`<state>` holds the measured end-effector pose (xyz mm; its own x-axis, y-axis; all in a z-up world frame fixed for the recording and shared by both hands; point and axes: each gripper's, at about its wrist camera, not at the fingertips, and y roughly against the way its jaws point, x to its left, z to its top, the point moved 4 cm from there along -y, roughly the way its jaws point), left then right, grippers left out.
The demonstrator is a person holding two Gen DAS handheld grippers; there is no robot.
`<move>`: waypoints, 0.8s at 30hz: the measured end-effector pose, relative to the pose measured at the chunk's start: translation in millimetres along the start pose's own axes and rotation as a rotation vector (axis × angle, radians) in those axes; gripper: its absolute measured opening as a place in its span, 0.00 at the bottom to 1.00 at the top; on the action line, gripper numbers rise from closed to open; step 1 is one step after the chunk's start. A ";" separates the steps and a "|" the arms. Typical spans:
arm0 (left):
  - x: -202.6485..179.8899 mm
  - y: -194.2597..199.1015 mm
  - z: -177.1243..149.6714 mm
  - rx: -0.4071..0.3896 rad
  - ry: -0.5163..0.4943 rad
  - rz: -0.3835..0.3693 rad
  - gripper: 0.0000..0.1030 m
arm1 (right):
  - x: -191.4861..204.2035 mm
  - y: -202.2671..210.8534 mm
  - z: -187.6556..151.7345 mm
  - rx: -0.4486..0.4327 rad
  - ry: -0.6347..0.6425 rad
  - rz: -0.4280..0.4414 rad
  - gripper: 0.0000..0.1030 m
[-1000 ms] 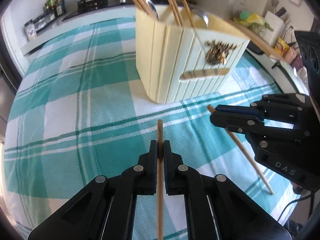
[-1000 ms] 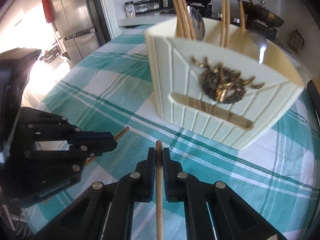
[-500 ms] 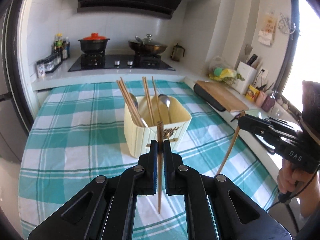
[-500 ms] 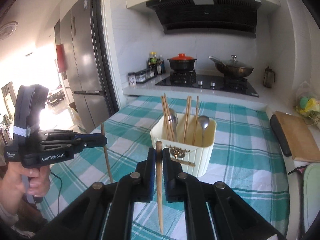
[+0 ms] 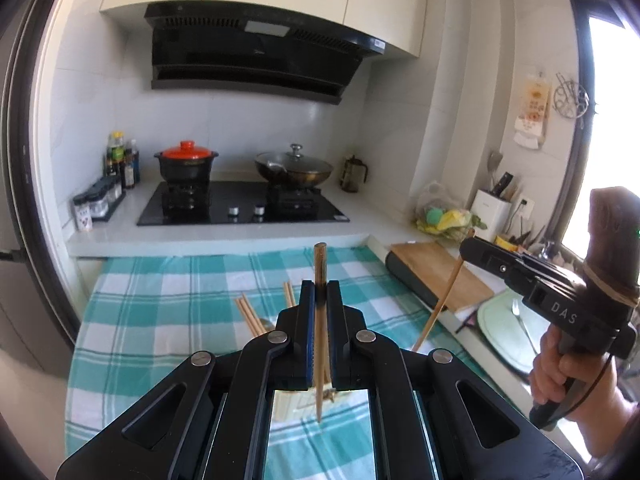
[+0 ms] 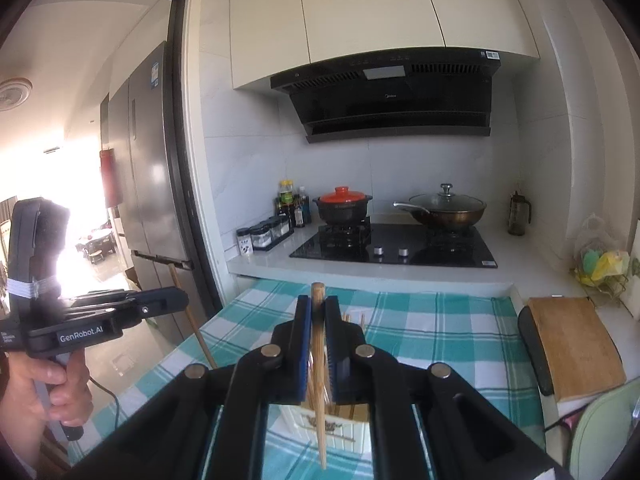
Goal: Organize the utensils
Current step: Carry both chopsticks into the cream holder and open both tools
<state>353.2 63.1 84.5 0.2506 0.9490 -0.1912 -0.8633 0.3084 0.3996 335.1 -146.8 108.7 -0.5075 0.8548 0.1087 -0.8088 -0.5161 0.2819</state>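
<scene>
Both grippers are clamping one chopstick apiece: left gripper (image 5: pixel 320 300) is pinching its chopstick (image 5: pixel 320 264), right gripper (image 6: pixel 317 316) its chopstick (image 6: pixel 317 296). Each stick's long axis is running near upright, tip down. Cream utensil holder (image 6: pixel 320 420) is sitting low at frame centre, directly beneath both tools on the checked cloth (image 6: pixel 420 328); neither hand is judged clearly nearer.

Teal-and-white checked tablecloth (image 5: pixel 160 320), cream holder (image 6: pixel 320 428), red-lidded black pot (image 6: pixel 343 204)

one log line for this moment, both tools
left tool: shut on chopstick | right tool: shut on chopstick | both above utensil holder
</scene>
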 end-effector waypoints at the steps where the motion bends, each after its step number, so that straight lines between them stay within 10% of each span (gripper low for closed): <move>1: 1.6 -6.3 7.4 -0.007 -0.002 0.009 0.03 | -0.4 -3.5 7.5 -0.011 0.002 -0.002 0.07; 8: 16.8 -63.9 19.6 0.037 0.034 0.039 0.03 | -8.1 -58.1 26.7 -0.009 0.033 -0.022 0.07; 24: 44.2 -165.4 -55.6 0.292 0.072 0.119 0.08 | -61.3 -188.2 -73.8 0.375 -0.135 -0.020 0.09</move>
<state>482.7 50.4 -39.9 0.1149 0.9758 -0.1862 -0.7196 0.2110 0.6616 496.5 -106.2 -21.3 -0.4292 0.8769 0.2166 -0.6407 -0.4646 0.6113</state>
